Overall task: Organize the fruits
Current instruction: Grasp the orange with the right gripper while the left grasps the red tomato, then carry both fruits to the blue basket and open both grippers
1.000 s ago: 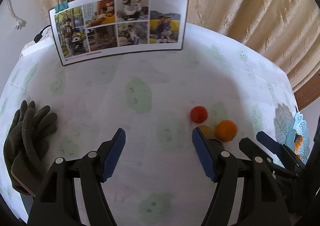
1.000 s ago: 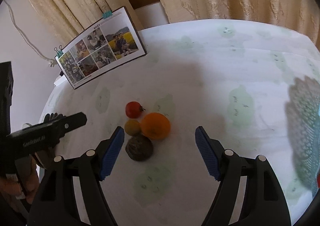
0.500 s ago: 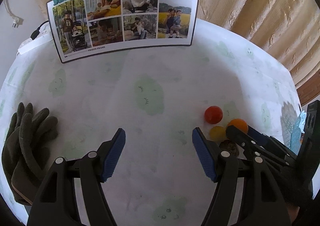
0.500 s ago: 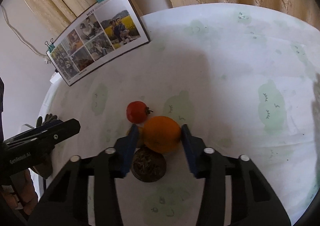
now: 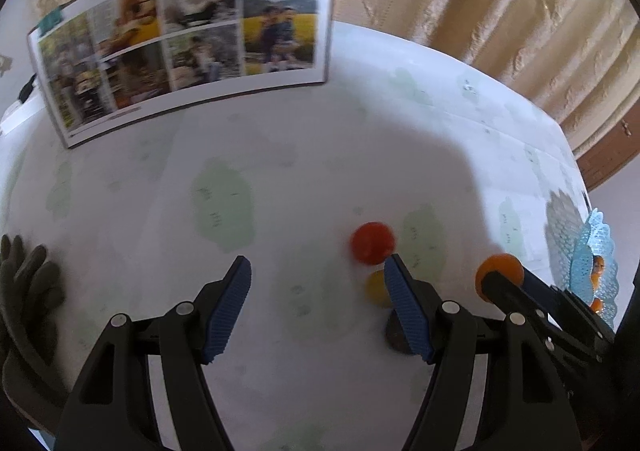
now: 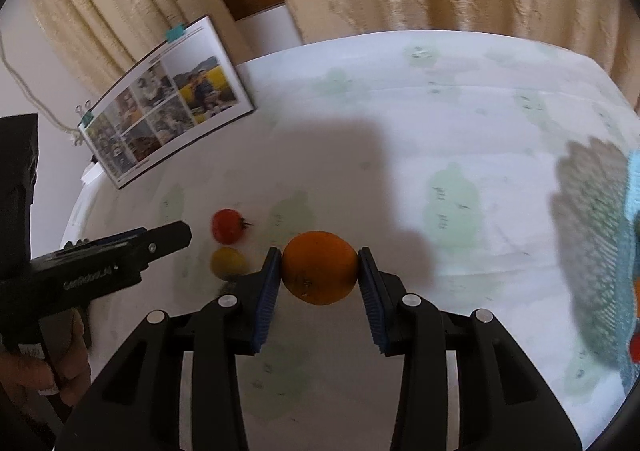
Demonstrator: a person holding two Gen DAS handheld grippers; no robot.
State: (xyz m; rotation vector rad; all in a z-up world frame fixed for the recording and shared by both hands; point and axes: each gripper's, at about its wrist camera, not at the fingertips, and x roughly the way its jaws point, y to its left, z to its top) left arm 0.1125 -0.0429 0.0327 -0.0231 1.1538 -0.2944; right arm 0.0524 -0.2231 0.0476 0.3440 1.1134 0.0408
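Right gripper (image 6: 319, 269) jaws clenched on orange (image 6: 319, 267), fruit squarely between pads, lifted off surface (image 6: 400, 123). Left gripper (image 5: 318, 291) jaws released, nothing between them. Tomato (image 5: 372, 242) just ahead of its right jaw; yellow fruit (image 5: 375, 288) touching that jaw's outer side. Basket (image 5: 592, 271) far right.
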